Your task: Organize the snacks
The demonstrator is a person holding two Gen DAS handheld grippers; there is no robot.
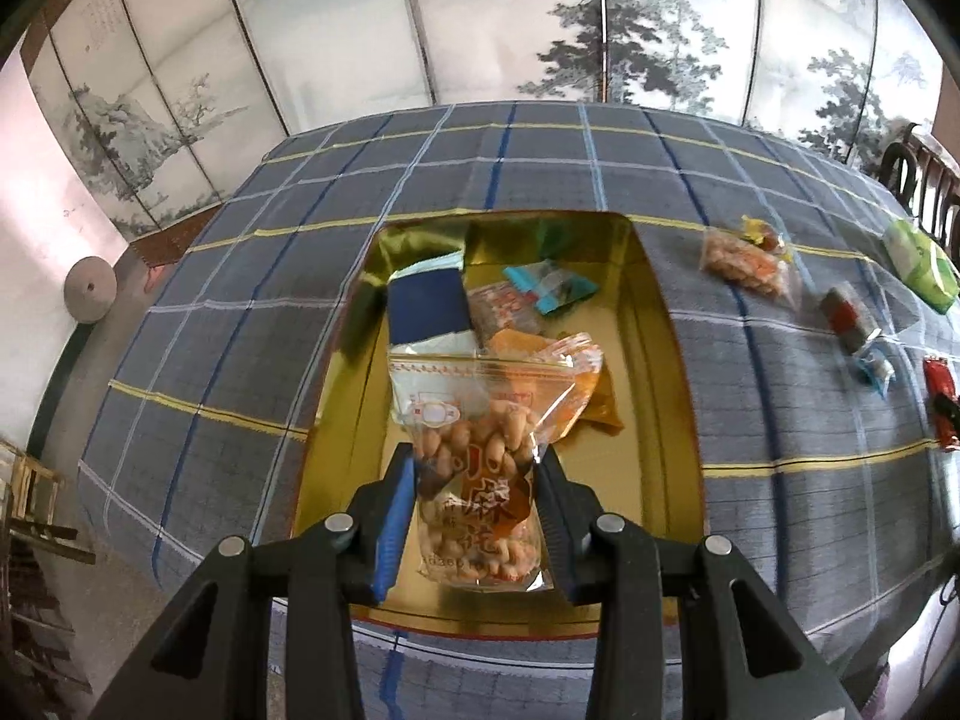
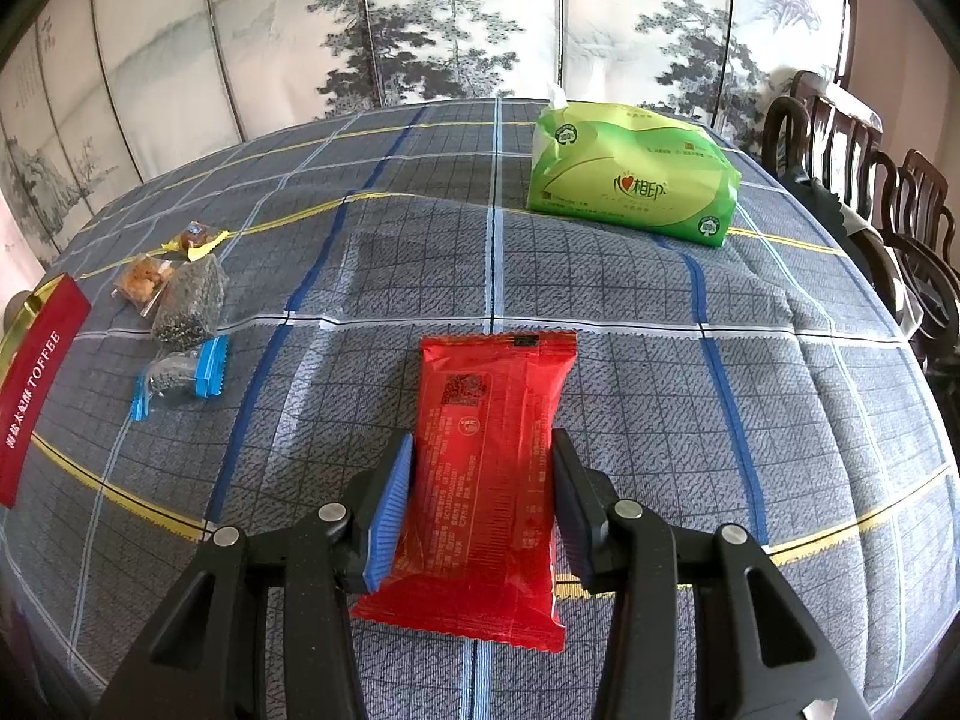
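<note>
My left gripper [image 1: 477, 504] is shut on a clear bag of peanut-like snacks [image 1: 480, 450] and holds it over the gold tin [image 1: 660, 360]. The tin holds a blue-and-white packet [image 1: 427, 312], a teal candy [image 1: 549, 287] and orange packets [image 1: 594, 390]. My right gripper [image 2: 483, 498] has its jaws on both sides of a red snack packet [image 2: 489, 468] that lies on the checked tablecloth [image 2: 630, 324]; the pads touch its edges.
Loose snacks lie left of the right gripper: a dark seed bar [image 2: 189, 303], a blue-ended packet [image 2: 180, 375], a fried snack bag [image 2: 144, 282] and a yellow candy [image 2: 195, 238]. A green tissue pack [image 2: 633, 177] stands behind. The tin's red wall [image 2: 36, 390] is far left. Chairs [image 2: 888, 210] stand right.
</note>
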